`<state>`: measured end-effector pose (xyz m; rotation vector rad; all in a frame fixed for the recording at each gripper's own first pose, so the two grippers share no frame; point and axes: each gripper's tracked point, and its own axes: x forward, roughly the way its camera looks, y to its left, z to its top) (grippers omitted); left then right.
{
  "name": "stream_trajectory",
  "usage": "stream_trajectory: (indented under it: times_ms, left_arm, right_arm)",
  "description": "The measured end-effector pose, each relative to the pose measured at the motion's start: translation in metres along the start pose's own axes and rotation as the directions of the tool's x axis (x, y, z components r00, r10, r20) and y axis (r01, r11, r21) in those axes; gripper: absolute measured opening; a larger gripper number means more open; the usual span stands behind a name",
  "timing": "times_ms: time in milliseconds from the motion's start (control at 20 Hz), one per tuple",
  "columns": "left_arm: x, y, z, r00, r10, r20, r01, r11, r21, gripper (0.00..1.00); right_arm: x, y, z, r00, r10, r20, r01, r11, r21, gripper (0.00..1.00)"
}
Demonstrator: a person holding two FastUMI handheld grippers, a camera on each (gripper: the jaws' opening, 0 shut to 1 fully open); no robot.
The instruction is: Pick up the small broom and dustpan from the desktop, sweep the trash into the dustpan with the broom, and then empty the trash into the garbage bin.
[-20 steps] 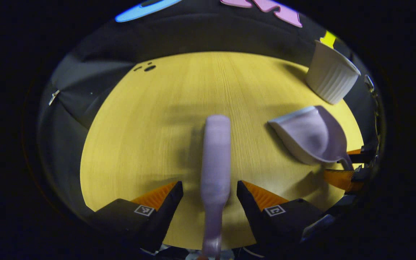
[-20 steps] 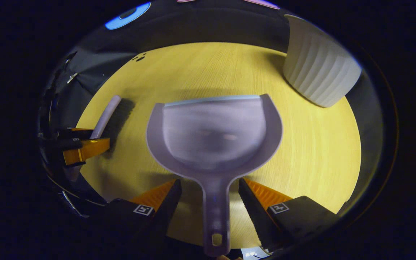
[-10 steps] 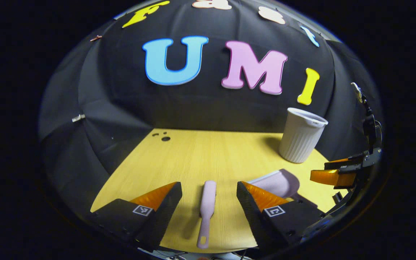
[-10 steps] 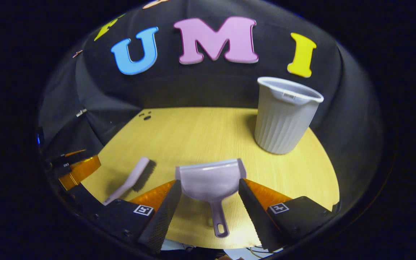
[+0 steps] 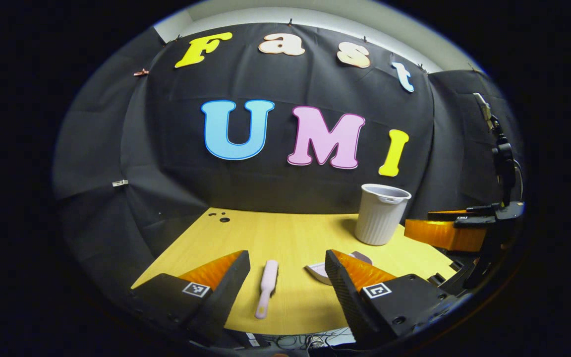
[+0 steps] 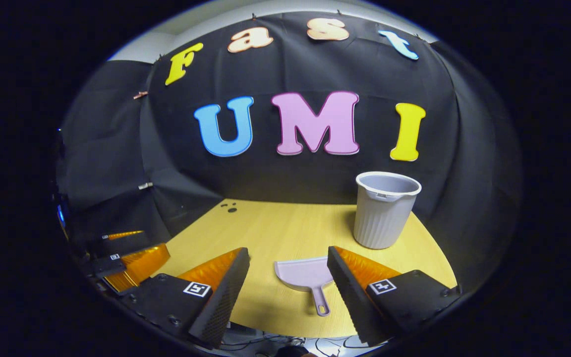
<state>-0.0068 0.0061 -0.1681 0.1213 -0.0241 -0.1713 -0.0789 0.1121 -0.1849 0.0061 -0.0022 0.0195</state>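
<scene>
Hovering well above the near edge of the table [image 5: 285,233], the left gripper [image 5: 288,282] has its fingers spread with nothing between them; low in the left gripper view the small broom [image 5: 266,288] lies flat on the wood, handle toward the viewer. In the right gripper view the right gripper [image 6: 288,282] is likewise spread and empty, and the dustpan [image 6: 305,277] rests at the bottom centre of the frame, handle toward the viewer, partly behind one finger. A second ago both tools filled their views at close range and stood between the open fingers; both grippers have since pulled back and up, so the tools now read small and the booth wall occupies the upper half. Farther off, right of centre, the garbage bin [image 6: 384,210] stands upright near the table's back edge. A few dark specks [image 5: 221,217], possibly holes or trash, sit at the far left corner. With no loose trash discernible near the tools, this retreat probably marks the task's end rather than its start, though the bin's contents cannot be seen.
</scene>
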Motion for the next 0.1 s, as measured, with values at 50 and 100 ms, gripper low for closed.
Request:
stream_trajectory:
  times_ms: [50,100]
  left_arm:
    - [-0.0060,-0.0029,0.0009,1.000,-0.010,0.005,0.010,1.000,0.005,0.96]
    - [-0.0086,-0.0011,0.0012,1.000,-0.010,0.004,0.010,1.000,0.017,0.96]
  right_arm:
    - [-0.0056,0.0007,-0.0021,1.000,-0.005,0.001,0.005,1.000,-0.004,0.99]
    - [-0.0101,-0.0014,-0.0050,1.000,-0.012,-0.007,0.012,1.000,-0.008,0.99]
